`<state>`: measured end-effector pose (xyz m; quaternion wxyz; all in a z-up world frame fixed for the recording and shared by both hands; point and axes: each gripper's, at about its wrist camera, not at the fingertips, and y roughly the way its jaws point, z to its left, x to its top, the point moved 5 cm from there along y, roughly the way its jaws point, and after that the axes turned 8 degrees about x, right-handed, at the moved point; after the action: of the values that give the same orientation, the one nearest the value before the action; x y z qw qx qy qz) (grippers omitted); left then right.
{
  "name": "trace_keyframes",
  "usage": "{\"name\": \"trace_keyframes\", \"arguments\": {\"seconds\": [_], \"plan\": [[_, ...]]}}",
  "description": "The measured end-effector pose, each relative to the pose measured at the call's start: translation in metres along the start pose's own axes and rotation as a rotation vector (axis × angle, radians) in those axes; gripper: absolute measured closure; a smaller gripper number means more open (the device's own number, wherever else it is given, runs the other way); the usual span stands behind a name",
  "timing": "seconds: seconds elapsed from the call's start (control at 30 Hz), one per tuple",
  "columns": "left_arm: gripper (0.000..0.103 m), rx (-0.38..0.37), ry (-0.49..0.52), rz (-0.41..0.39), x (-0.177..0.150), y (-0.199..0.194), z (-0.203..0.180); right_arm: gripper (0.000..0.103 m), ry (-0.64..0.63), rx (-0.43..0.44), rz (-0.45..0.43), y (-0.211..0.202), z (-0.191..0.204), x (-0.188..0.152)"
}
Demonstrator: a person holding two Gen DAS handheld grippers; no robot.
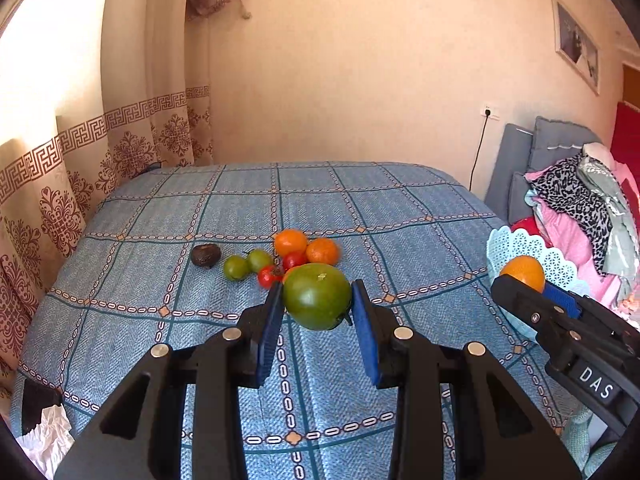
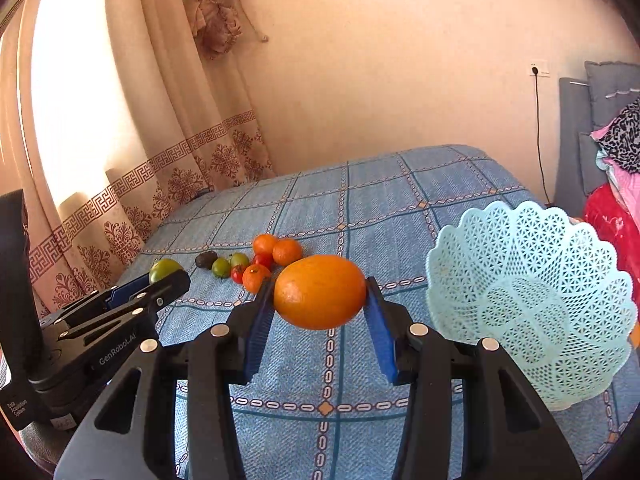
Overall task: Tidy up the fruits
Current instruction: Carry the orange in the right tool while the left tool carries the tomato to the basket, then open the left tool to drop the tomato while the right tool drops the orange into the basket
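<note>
Left wrist view: left gripper [image 1: 317,300] clamps green tomato [image 1: 317,295]. Right gripper [image 2: 320,294] clamps large orange [image 2: 320,291], beside basket [image 2: 532,300]. Basket looks empty; small fruit pile [image 1: 280,258] waits on bedspread [image 1: 200,340]. Barely begun.

The left gripper [image 1: 318,300] holds a large tomato [image 1: 317,296] above the bedspread [image 1: 160,352]; behind it lies a cluster of small fruits [image 1: 280,260], an avocado [image 1: 205,255] at its left end; to the right, the right gripper [image 2: 320,292] holds an orange [image 2: 320,291] just left of the basket [image 2: 532,300].
</note>
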<state>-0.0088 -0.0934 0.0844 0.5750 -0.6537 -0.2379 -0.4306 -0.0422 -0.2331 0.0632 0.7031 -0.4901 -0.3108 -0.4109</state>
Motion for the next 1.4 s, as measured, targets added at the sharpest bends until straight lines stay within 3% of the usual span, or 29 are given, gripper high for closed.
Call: {"name": "trace_keyframes", "arguments": {"seconds": [0.33,0.7,1.13,1.4], "plan": [[0.068,-0.138,0.088,-0.026,0.026,-0.015,-0.073,0.057,0.051,-0.168,-0.052,-0.045,-0.054,0.025],[0.068,-0.291,0.152,0.056,0.037,0.006,-0.156,0.057,0.172,-0.343,-0.012,-0.065,-0.134,0.018],[0.068,-0.36,0.183,0.149,0.041,0.031,-0.217,0.057,0.249,-0.415,0.008,-0.069,-0.177,0.015],[0.068,-0.364,0.203,0.199,0.025,0.049,-0.224,0.057,0.276,-0.413,0.044,-0.057,-0.188,0.007]]}}
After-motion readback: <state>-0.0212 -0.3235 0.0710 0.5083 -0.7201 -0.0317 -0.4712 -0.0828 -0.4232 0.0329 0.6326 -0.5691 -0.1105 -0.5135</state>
